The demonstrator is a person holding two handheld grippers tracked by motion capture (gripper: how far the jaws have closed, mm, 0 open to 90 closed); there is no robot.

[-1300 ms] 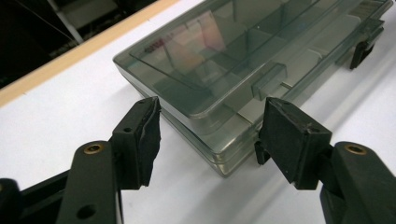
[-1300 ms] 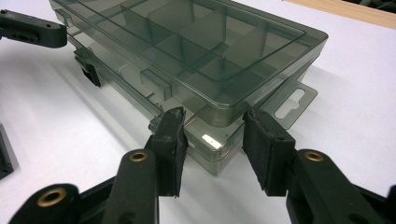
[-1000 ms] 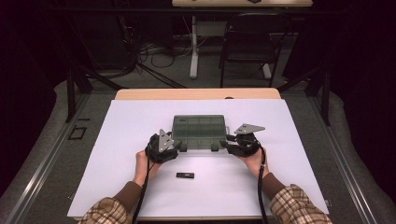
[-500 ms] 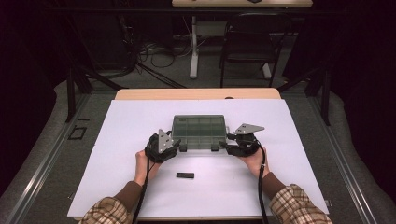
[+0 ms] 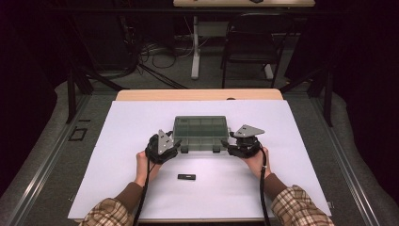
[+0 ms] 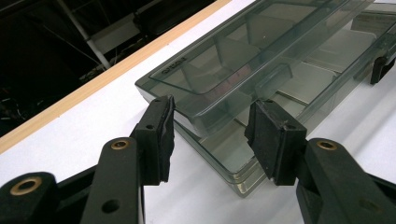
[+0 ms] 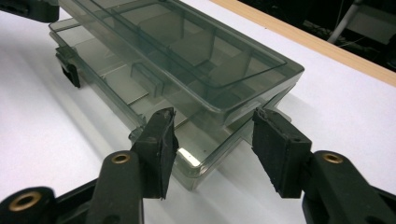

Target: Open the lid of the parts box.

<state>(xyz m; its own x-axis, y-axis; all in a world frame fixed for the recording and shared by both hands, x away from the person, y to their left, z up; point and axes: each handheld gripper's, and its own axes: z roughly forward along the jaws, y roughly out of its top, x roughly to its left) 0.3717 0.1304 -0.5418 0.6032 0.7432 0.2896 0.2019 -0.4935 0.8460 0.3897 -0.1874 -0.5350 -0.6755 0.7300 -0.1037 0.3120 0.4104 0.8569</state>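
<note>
Tongs at both near corners of the see-through grey plastic box point(image 5: 200, 133)

Left tongs point(image 6: 210, 135) closing and right tongs point(image 7: 212, 140) half open, each around a corner, neither squeezing yet; box lies mid white tabletop point(image 5: 117, 141), so grab both corners evenly and lift it flat.

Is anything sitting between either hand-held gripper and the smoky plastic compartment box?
Nothing visible. The left hand-held gripper and the right hand-held gripper each straddle a near corner of the compartment box, jaws apart around it.
</note>
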